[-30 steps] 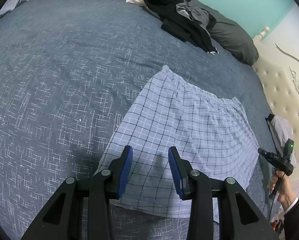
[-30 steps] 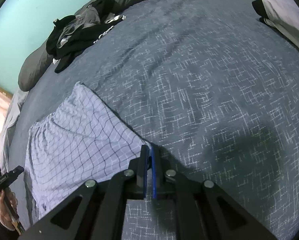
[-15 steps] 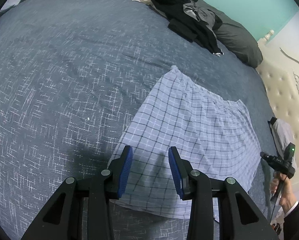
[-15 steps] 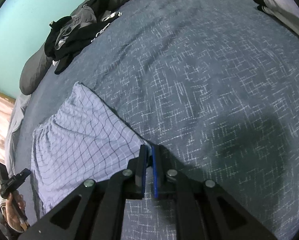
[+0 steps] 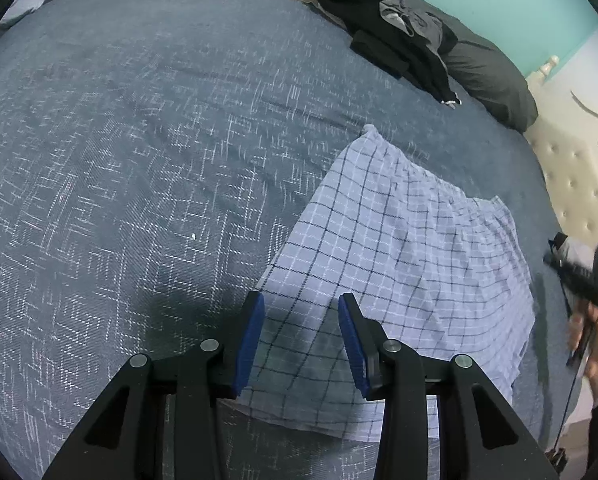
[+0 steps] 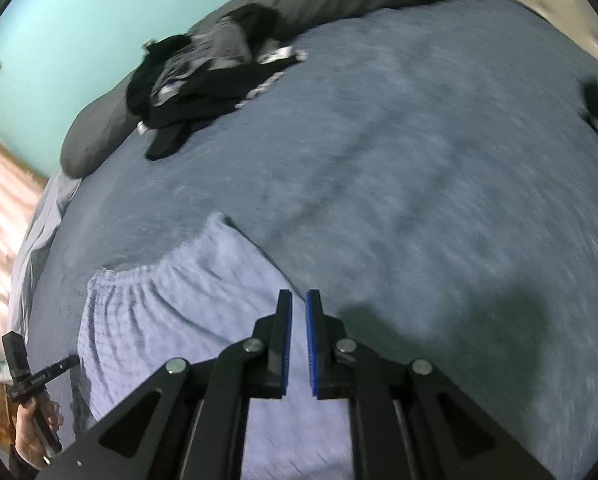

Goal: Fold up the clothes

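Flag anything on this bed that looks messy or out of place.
A heap of dark clothes lies crumpled and unfolded at the far edge of the bed, against the grey pillows. The checked shorts lie fairly flat, their waistband bunched.

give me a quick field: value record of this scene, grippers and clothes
surface: bed with dark blue bedspread
garment in work: light checked shorts, lying flat, gathered waistband at the far end
left gripper: open, over the near edge of the shorts, nothing between the fingers
right gripper: slightly open, narrow gap, no cloth in it, above the shorts' edge
other clothes: dark pile at the far side, beside the grey pillows
image quality: right wrist view is motion-blurred
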The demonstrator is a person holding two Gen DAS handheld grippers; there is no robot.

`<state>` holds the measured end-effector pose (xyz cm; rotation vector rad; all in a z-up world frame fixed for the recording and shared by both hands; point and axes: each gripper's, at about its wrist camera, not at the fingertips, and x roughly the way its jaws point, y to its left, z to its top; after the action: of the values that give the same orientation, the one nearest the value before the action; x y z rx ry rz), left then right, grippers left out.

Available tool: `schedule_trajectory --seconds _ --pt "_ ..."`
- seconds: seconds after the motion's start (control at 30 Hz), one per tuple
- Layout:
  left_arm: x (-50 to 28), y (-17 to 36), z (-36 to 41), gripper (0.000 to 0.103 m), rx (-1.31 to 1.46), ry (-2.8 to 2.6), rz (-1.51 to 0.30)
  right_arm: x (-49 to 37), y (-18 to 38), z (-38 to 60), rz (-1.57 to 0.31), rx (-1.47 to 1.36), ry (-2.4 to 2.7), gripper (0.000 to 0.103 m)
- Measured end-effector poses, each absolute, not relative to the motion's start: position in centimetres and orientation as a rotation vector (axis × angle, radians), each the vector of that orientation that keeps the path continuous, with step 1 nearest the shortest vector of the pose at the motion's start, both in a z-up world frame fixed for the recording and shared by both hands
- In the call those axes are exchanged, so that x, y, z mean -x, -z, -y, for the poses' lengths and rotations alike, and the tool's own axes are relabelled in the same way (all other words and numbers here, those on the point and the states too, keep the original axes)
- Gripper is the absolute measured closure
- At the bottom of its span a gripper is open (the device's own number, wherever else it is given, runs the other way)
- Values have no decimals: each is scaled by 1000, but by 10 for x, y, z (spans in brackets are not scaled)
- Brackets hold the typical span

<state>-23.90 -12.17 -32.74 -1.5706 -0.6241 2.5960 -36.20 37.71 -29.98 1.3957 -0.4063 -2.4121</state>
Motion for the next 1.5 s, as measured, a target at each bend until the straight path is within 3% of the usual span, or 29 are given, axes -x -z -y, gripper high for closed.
schedule_trajectory --seconds 0.03,0.1,0.37,0.53,0.6,0.67,0.8,1.5 --pt "239 328 121 61 1573 -2596 621 370 299 -366 384 -1393 2400 93" --pt "240 329 121 61 1575 -2595 617 386 297 -345 329 -1388 2386 74" --pt "243 332 120 60 1586 -2591 599 428 306 -286 136 -1437 2374 73" --pt "244 335 118 60 1592 -2587 583 433 313 -277 111 -1433 2378 73" --pt "245 337 116 58 1596 -2586 574 434 315 -274 106 -1429 2381 74" --pt "246 338 115 57 1599 -2585 567 435 318 -271 101 -1425 2383 88" --pt "244 338 116 56 1600 -2584 567 437 322 -266 90 -1417 2391 101" --pt "243 340 119 55 1602 -2574 559 462 330 -269 35 -1442 2489 102"
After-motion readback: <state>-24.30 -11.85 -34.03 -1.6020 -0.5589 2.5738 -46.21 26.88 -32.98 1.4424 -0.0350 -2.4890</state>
